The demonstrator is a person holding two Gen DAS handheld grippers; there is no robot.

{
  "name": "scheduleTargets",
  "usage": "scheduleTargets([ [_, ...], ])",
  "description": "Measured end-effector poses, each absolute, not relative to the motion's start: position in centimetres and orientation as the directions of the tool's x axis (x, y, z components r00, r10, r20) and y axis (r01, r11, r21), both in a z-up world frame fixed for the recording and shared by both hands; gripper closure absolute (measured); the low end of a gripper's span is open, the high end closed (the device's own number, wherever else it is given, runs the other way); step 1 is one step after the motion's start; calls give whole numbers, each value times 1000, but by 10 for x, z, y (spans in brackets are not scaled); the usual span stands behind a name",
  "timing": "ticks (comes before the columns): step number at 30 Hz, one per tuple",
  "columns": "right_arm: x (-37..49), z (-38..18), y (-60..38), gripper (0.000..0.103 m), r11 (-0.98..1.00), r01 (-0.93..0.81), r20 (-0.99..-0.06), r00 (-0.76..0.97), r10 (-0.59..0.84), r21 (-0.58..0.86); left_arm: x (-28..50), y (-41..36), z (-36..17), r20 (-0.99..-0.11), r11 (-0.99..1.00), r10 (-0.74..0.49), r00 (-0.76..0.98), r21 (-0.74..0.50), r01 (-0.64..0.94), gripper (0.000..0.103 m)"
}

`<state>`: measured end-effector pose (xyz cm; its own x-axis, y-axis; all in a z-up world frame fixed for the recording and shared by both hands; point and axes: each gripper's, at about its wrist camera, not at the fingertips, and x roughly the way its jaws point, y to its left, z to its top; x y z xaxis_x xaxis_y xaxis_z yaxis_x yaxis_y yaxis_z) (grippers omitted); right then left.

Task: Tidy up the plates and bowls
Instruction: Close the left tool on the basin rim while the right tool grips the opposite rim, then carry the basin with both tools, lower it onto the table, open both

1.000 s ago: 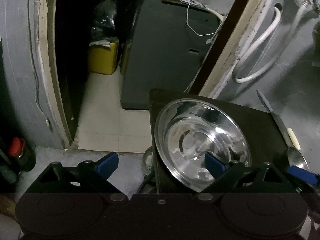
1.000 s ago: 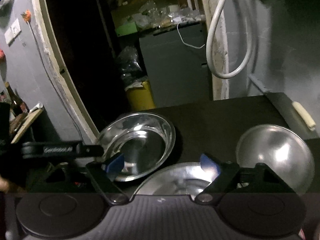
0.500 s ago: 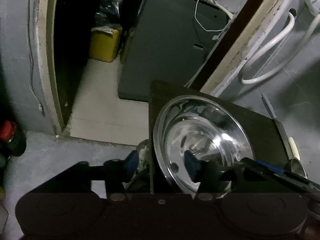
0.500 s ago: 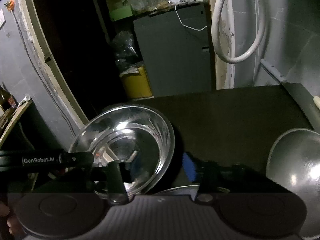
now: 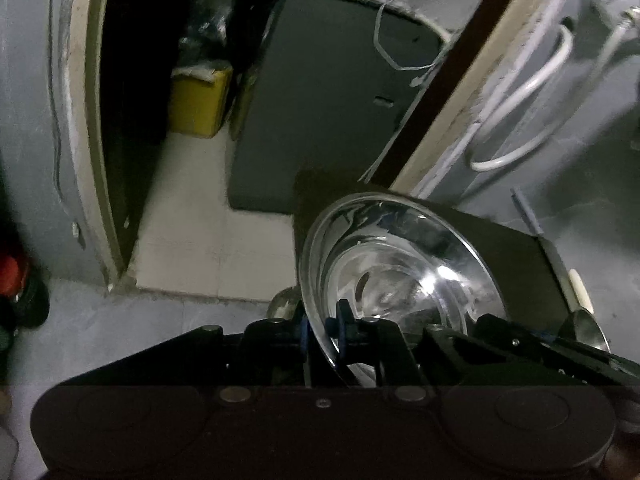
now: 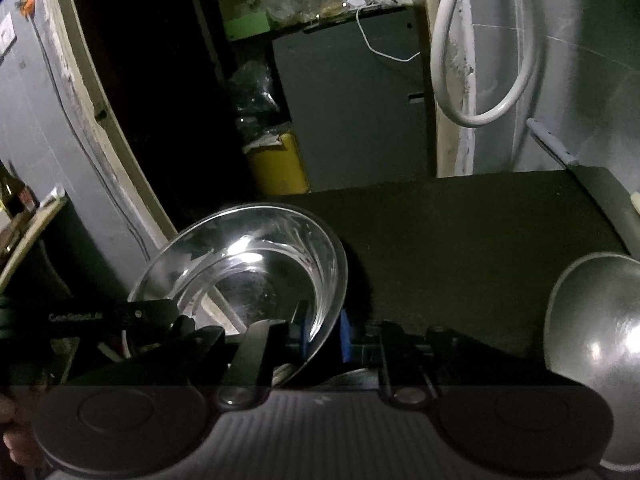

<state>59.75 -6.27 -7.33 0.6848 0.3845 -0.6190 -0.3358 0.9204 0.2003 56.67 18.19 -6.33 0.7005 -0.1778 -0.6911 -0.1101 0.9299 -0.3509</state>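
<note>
Left wrist view: the left claw [image 5: 322, 330] sits at lower centre of the frame, its blue pads pinched on the near rim of a steel bowl [image 5: 400, 276].
Left claw state: jaws have just been closing; now narrow, clamped on the bowl's rim, one pad outside, one inside.
Bowl position: lower centre-right of the frame, tilted, at the left edge of the dark worktop [image 5: 520, 248].
Right wrist view: the right claw [image 6: 325, 336] at lower centre grips the right-hand rim of the same bowl [image 6: 248, 264].
Right claw state: jaws have just been closing; now narrow, holding the rim between blue pads.
Second bowl [image 6: 596, 320]: lower right of the frame, upside down on the worktop [image 6: 460, 232], well apart from the held bowl.
Background: yellow container [image 6: 280, 168] at centre, white hose [image 6: 480, 80] at upper right.
</note>
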Motion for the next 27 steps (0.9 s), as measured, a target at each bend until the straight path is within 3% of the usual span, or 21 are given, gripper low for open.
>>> scheduleTargets([
  [13, 529, -34, -105, 86, 927, -309, -529, 762, 375, 212, 523, 150, -16, -629, 946, -245, 738, -320, 41, 88],
  [27, 412, -16, -181, 86, 963, -136, -491, 839, 237, 232, 456, 76, 3, -624, 907, -421, 658, -300, 296, 85],
])
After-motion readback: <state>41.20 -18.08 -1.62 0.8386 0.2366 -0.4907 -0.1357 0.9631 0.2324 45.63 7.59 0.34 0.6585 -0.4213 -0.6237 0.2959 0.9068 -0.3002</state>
